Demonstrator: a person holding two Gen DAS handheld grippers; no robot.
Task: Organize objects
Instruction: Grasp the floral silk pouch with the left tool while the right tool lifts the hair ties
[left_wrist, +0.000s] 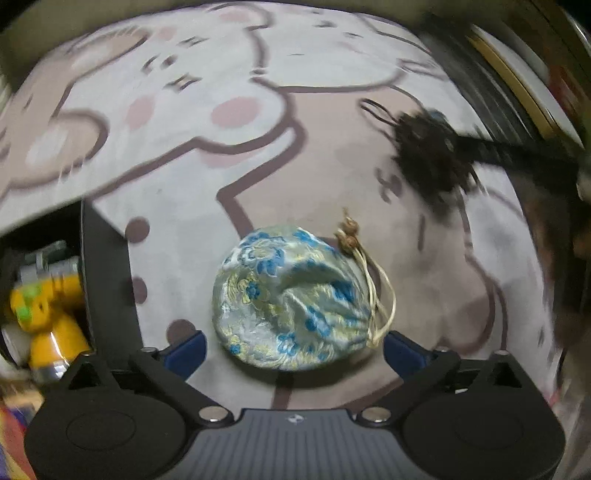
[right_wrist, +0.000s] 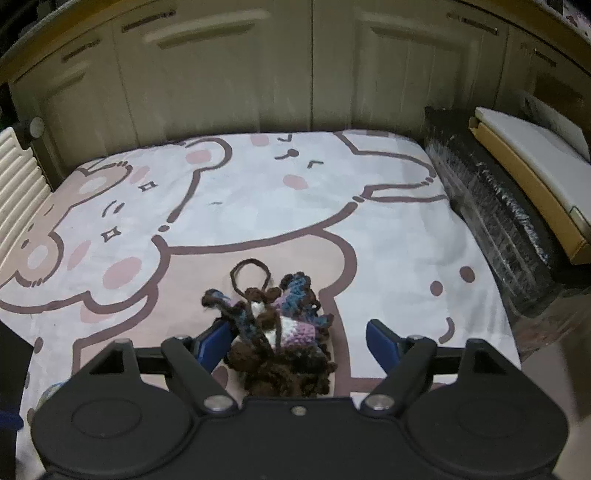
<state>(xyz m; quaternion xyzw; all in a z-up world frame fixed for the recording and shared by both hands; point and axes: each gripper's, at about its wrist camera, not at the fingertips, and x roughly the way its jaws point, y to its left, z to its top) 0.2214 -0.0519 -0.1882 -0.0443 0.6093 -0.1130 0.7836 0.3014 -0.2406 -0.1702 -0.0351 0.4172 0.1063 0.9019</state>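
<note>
Just released: left tongs (left_wrist: 293, 345) spread around brocade drawstring pouch (left_wrist: 295, 299), right tongs (right_wrist: 291, 341) spread around crocheted yarn pouch (right_wrist: 284, 332) on cartoon blanket (right_wrist: 258, 192); next, backing off cleanly.

**No legible text in either view**

No words, brand names, numbers or signs can be read in the left or right wrist view. Only a small pale emblem (left_wrist: 294, 419) is seen on the ribbed gripper body (left_wrist: 258, 443) in the left wrist view, too small to be made out.
</note>
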